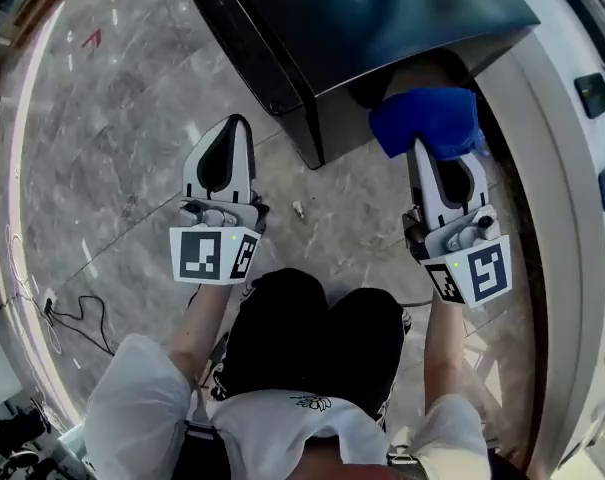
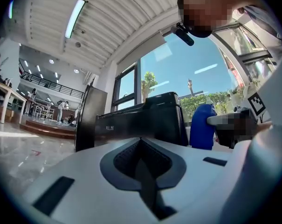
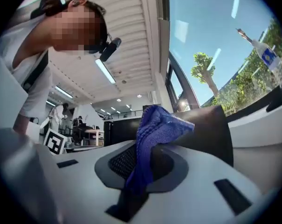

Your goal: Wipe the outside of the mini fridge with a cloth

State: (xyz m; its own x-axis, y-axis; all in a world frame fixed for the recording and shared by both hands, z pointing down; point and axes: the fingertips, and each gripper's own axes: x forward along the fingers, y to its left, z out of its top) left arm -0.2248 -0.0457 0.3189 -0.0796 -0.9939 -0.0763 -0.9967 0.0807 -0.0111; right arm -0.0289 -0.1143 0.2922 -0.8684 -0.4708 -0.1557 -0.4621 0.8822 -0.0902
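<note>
Head view: a glossy black box-shaped mini fridge (image 1: 362, 28) stands on the grey marble floor (image 1: 112, 138). The left gripper (image 1: 234, 126) hovers over the floor near the fridge's corner. The right gripper (image 1: 437, 156) holds a bunched blue knitted cloth (image 1: 427, 120) just beside the fridge's side.

Left gripper view: the left gripper (image 2: 141, 146) has its jaws together on nothing, facing the fridge (image 2: 145, 120).

Right gripper view: the right gripper (image 3: 143, 157) has its jaws clamped on the cloth (image 3: 154, 125).
</note>
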